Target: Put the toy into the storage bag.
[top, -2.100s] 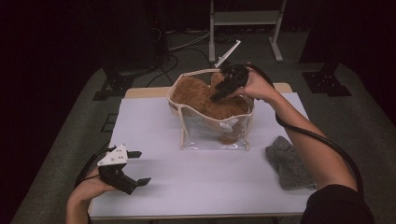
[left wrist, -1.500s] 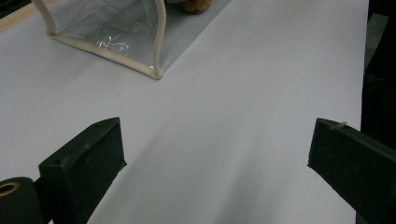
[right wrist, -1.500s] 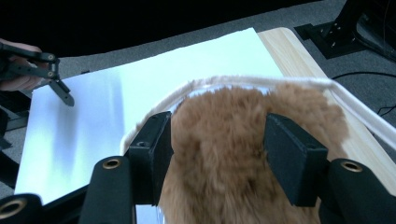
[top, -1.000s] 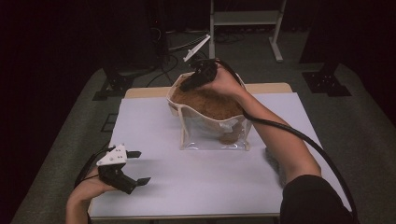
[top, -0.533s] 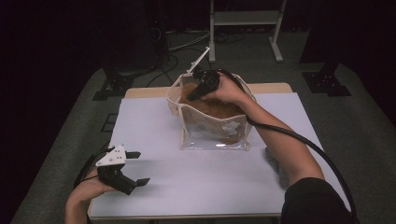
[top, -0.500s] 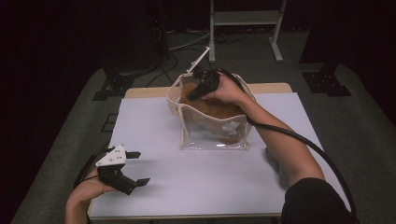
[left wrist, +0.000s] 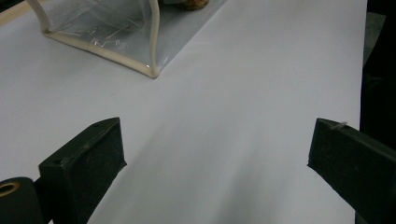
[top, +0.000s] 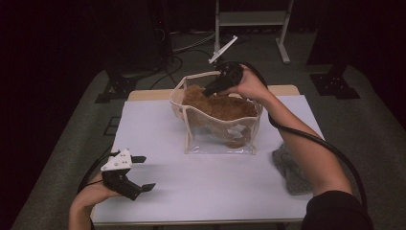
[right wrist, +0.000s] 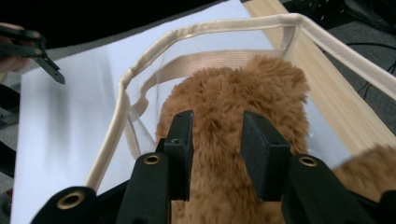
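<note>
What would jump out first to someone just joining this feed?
The brown plush toy stuffed into the clear bag at the table's far middle, with the right gripper over the bag's mouth, its jaws on either side of a furry lobe and just been opening. Next, the left gripper near the front left corner of the white table, jaws wide apart over bare surface. A grey cloth lies by the right edge.

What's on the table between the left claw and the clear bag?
Nothing: bare white table cover runs from the open left claw to the clear beige-trimmed plastic bag, per the left gripper view.
</note>
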Demonstrator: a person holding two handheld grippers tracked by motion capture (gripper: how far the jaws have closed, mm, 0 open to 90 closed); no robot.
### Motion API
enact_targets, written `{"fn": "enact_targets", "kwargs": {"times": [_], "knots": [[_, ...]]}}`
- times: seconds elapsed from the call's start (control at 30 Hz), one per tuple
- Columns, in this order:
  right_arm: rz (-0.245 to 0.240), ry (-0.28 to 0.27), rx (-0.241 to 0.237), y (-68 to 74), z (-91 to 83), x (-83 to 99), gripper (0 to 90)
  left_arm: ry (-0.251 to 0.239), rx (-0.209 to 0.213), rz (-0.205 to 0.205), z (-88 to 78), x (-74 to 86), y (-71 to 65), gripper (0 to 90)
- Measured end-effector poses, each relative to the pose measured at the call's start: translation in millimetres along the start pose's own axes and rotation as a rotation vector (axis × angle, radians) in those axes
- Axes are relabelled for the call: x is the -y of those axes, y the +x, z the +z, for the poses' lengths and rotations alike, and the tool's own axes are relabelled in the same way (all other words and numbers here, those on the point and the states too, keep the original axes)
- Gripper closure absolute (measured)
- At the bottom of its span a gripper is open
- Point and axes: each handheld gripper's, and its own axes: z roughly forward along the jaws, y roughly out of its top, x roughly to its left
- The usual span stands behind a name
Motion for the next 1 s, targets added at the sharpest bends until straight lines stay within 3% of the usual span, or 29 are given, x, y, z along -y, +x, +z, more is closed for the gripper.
{"fn": "enact_targets", "kwargs": {"times": [0.6, 1.0], "knots": [[0.055, -0.081, 0.04, 1.8, -68.3, 40.8, 58.2, -0.011, 0.0, -0.01, -1.1, 1.5, 0.1, 3.0], [0.109, -0.106, 0.066, 1.4, -97.5, 73.7, 55.7, -0.019, 0.002, -0.021, -0.4, 3.2, 0.9, 3.0]]}}
